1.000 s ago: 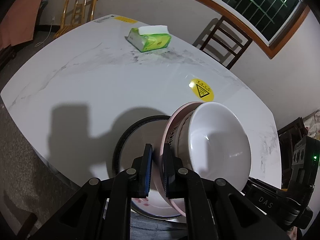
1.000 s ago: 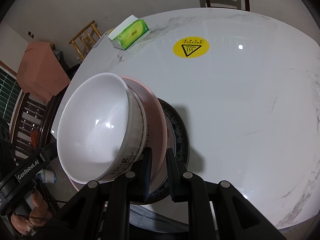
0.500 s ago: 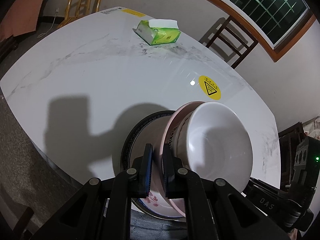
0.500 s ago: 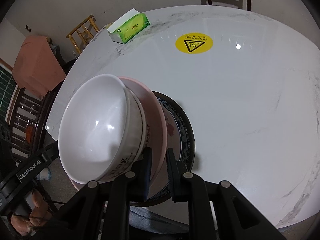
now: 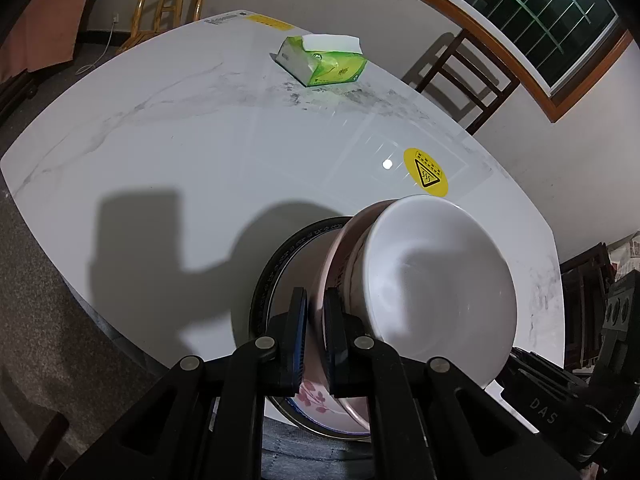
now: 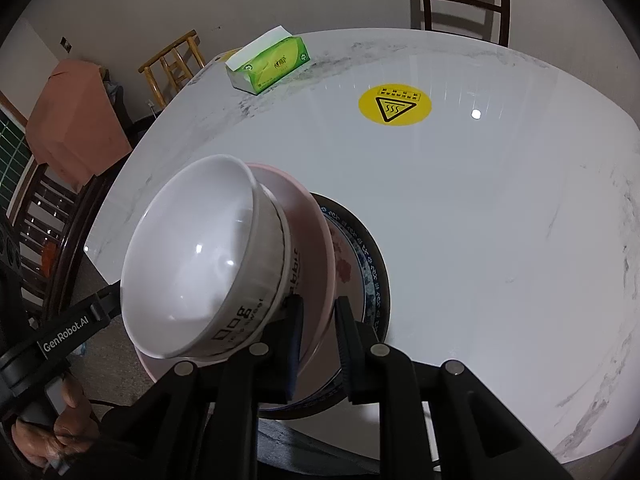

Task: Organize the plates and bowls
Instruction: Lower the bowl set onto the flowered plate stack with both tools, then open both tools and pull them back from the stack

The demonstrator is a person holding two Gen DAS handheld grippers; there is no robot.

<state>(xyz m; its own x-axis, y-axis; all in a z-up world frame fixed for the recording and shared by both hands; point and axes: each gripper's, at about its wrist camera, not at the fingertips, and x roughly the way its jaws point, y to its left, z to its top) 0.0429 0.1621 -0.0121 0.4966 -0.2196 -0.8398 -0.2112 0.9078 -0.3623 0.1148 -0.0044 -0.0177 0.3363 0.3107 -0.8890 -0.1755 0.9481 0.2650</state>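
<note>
On table (image 6: 500, 208): 2 bowls (image 6: 188, 264), 2 plates (image 6: 370, 276).

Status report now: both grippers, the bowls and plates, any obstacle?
Left gripper shut on pink plate rim. Right gripper opening, rim between jaws. White bowl in pink plate, over patterned plate. No obstacle nearby.

Left claw (image 5: 315, 336) is clamped tight, angled steeply down; right claw (image 6: 318, 344), likewise angled, is opening.
</note>
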